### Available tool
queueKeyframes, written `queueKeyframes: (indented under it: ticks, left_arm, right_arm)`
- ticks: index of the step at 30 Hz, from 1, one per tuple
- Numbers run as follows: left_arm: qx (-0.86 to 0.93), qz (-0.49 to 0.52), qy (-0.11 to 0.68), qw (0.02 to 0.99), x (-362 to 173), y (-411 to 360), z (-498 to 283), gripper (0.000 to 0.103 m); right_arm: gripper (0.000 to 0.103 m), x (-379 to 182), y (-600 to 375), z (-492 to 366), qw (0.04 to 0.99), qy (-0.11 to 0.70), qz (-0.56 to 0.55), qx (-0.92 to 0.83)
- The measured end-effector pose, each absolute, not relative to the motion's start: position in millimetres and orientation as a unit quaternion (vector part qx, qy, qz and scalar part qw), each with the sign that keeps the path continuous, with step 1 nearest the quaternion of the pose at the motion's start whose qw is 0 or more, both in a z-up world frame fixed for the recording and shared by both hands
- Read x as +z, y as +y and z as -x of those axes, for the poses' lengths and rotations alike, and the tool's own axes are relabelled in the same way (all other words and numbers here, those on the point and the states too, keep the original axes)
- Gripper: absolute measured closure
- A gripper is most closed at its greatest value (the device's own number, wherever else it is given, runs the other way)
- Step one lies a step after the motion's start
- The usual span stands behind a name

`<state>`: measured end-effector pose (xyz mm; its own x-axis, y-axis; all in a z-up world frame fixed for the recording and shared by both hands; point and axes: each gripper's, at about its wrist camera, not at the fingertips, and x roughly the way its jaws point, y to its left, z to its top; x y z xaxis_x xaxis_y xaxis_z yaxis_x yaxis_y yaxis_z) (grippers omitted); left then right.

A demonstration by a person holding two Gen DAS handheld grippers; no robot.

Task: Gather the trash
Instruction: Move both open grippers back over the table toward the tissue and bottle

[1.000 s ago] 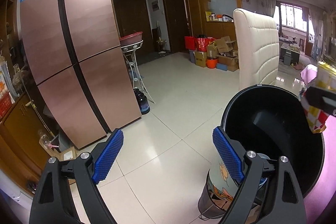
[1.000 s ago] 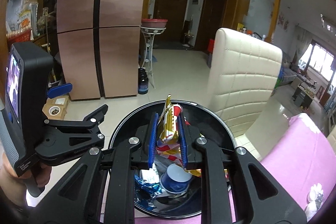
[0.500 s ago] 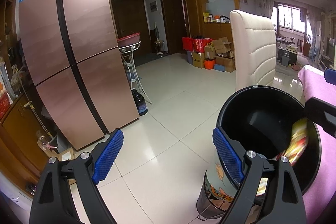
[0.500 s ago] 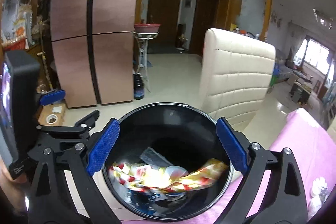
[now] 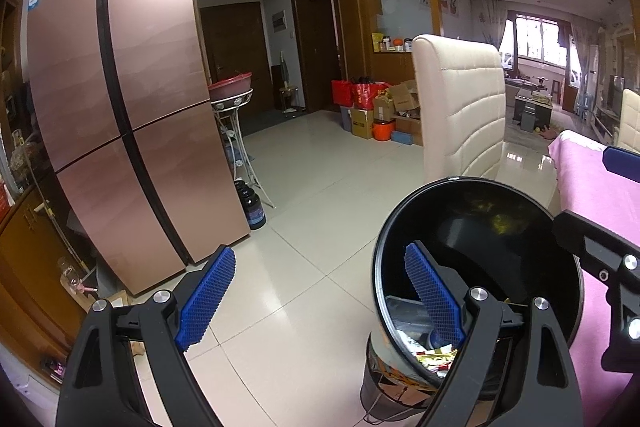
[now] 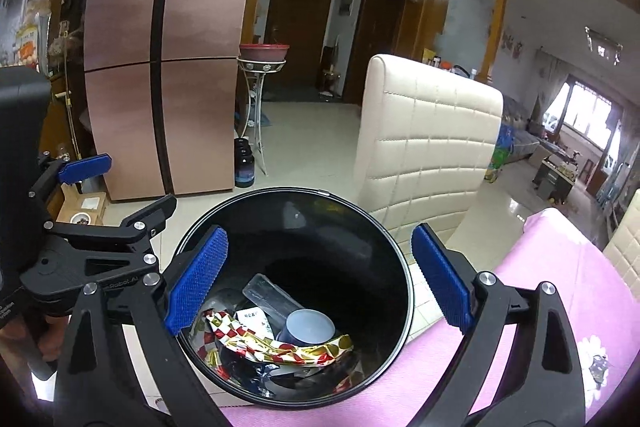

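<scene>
Both my tongs, right gripper (image 6: 318, 281) and left gripper (image 5: 320, 301), gape empty over the bin (image 6: 400, 267), the wrapper (image 6: 280, 345) apparently dropped inside.

"Robot AI" — partly legible — on the left gripper (image 6: 132, 201)

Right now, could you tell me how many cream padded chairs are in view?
2. One chair stands just behind the black trash bin. A second chair shows only partly at the right edge, beyond the pink tablecloth. Others may be out of frame.
</scene>
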<state>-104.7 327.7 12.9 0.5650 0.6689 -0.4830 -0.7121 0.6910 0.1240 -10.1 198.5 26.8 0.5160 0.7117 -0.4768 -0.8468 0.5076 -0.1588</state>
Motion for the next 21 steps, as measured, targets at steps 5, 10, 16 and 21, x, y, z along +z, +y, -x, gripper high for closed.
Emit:
queueKeyframes:
  ticks: [5,10,16,21]
  left_arm:
    - [0.379,0.038,0.251,0.890,17.6,316.9,99.0,0.018]
    - [0.344,0.036,0.248,0.905,24.0,295.4,82.7,0.018]
    - [0.278,0.022,0.240,0.930,32.4,244.7,49.6,0.018]
    - [0.206,0.004,0.230,0.951,38.9,187.3,15.0,0.018]
  right_arm:
    - [0.011,29.7,184.0,4.1,0.859,0.176,0.184,0.444]
    - [0.011,33.7,152.6,-6.1,0.881,0.168,0.188,0.401]
    - [0.011,34.9,94.0,-31.5,0.913,0.178,0.179,0.322]
    - [0.011,34.0,31.1,-55.5,0.937,0.190,0.164,0.242]
